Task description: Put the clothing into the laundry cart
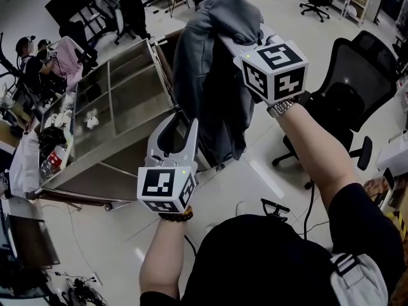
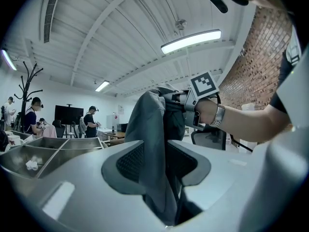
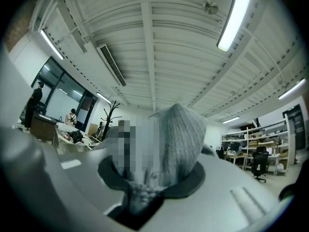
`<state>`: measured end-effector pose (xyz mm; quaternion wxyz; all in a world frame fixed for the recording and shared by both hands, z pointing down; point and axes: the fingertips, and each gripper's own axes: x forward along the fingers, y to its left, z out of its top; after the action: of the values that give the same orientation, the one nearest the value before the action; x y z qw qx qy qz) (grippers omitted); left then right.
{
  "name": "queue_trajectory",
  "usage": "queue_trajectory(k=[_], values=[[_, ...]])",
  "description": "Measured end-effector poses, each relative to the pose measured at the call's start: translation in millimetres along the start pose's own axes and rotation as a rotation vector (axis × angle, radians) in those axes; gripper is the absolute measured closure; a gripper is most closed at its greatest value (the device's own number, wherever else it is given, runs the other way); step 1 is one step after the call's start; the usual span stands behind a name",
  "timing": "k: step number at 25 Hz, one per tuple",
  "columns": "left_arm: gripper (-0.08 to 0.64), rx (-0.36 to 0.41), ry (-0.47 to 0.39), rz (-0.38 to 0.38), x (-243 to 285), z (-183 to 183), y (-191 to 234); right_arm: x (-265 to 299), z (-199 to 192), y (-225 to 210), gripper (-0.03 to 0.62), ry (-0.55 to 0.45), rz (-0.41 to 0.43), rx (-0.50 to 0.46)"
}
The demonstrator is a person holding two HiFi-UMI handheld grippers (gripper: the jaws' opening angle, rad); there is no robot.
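Observation:
A grey hooded garment (image 1: pixel 210 88) hangs in the air above the right edge of the metal laundry cart (image 1: pixel 121 101), which has divided compartments. My right gripper (image 1: pixel 239 43) is raised high and shut on the garment's top; ribbed grey fabric (image 3: pixel 178 139) is bunched between its jaws (image 3: pixel 149 178). My left gripper (image 1: pixel 175 126) is lower, at the garment's left edge. In the left gripper view a fold of the garment (image 2: pixel 152 144) runs down between the closed jaws of the left gripper (image 2: pixel 161 163), with the right gripper (image 2: pixel 186 103) behind it.
A small white item (image 1: pixel 92 118) lies in one cart compartment. A black office chair (image 1: pixel 350 81) stands at the right. Bags and clutter (image 1: pixel 51 152) sit left of the cart, with people (image 1: pixel 32 56) beyond. Cables (image 1: pixel 274 206) trail on the floor near my feet.

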<state>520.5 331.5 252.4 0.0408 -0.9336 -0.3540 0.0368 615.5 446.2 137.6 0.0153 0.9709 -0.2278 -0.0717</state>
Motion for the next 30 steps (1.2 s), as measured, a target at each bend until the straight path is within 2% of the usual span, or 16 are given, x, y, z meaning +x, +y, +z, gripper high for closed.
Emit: queue_trajectory(k=[10,20,22,23,25,30], values=[[0.421,-0.002,0.022,0.023,18.5,-15.2,9.2,53.6,-97.3,-24.0,0.46,0.196,0.014,0.02],[0.42,-0.012,0.03,0.028,45.6,-23.3,26.0,98.9,-168.9,-39.4,0.454,0.371,0.049,0.049],[0.42,-0.015,0.033,0.026,51.7,-26.0,30.5,107.6,-189.2,-38.9,0.427,0.441,0.072,0.05],[0.42,-0.018,0.035,0.026,54.4,-28.2,32.6,111.3,-199.4,-38.3,0.393,0.473,0.083,0.044],[0.42,-0.023,0.039,0.023,59.4,-33.3,34.9,115.6,-213.2,-38.6,0.276,0.503,0.095,0.035],[0.42,-0.026,0.043,0.012,70.0,-40.1,31.6,112.7,-209.1,-43.6,0.256,0.468,0.106,0.053]])
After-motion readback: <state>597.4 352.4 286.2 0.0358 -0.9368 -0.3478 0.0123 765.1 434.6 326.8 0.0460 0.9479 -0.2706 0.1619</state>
